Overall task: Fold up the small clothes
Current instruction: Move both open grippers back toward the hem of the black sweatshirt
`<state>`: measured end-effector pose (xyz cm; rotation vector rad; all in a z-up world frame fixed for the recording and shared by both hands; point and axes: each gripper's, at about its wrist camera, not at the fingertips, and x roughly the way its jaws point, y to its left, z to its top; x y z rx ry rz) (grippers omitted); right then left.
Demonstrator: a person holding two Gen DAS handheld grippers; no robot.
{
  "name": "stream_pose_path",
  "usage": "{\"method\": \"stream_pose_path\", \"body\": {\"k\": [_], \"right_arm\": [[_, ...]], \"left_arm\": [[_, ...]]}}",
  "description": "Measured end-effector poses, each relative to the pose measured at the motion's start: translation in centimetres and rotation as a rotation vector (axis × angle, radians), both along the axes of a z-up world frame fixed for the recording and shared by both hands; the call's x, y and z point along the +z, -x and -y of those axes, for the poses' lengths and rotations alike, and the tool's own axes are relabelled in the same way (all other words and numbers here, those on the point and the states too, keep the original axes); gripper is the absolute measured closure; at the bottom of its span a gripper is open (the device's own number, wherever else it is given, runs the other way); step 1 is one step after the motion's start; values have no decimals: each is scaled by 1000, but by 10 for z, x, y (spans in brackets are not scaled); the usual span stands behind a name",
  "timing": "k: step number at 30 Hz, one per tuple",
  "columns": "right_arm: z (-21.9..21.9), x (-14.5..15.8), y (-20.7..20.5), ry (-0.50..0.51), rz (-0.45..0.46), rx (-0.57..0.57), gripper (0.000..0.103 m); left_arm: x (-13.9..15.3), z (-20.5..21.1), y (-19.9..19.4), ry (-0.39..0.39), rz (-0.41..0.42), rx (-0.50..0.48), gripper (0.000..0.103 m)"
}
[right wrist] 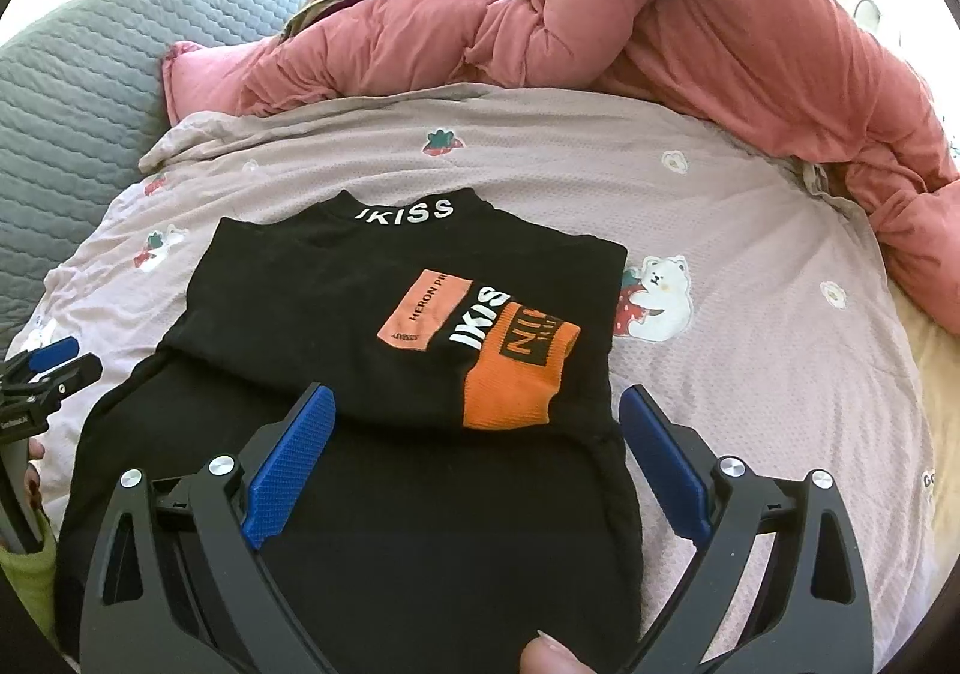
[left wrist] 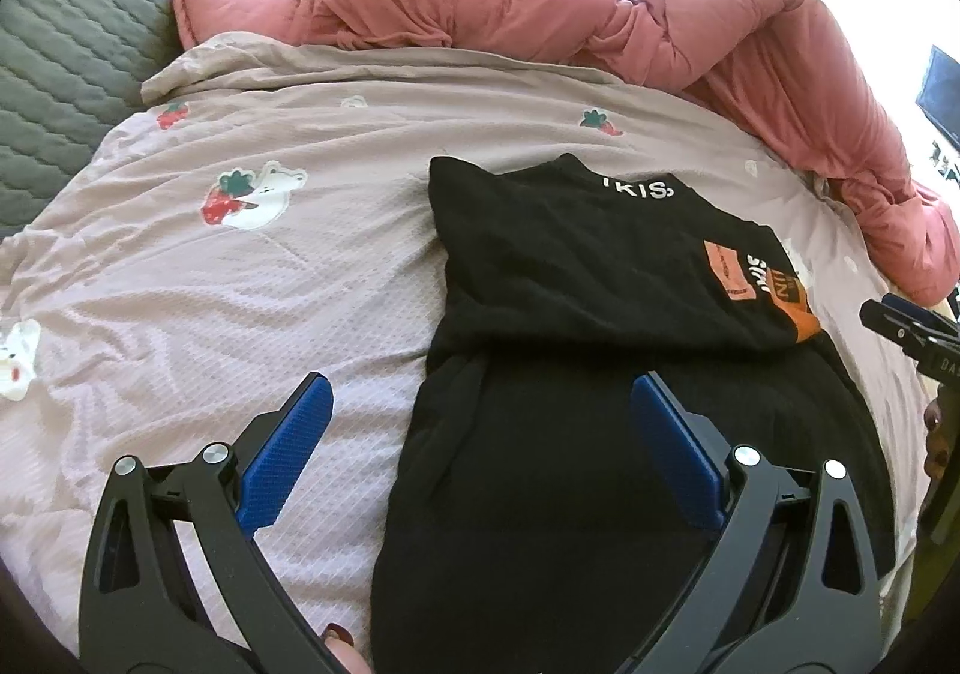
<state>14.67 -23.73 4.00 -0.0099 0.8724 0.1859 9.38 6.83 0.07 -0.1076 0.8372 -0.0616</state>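
Black shirt (right wrist: 360,374) lies half-folded on the bed (right wrist: 750,344); both claws, left claw (left wrist: 480,446) and right claw (right wrist: 474,446), hover released above its near half, so a one-layer pinch could undo the fold.

Both cameras sit behind their own fingers and look forward and down at the bed (left wrist: 180,284), from near. The left view stands over the left edge of the black shirt (left wrist: 570,266), the right view over its middle (right wrist: 336,278). Both views share the shirt, the pink quilt (left wrist: 750,32) and the grey cover (left wrist: 72,14).

black shirt (right wrist: 360,524) hem cut off below
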Motion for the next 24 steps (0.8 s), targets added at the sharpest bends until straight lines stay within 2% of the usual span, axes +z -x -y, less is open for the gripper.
{"method": "stream_pose_path", "body": {"k": [12,24], "right_arm": [[7,11,14,-39,10,13,8],[16,11,30,-48,2,18,8]], "left_arm": [[4,-8,23,-31,-10,12,10],[2,-23,42,1,-39,51,10]]}}
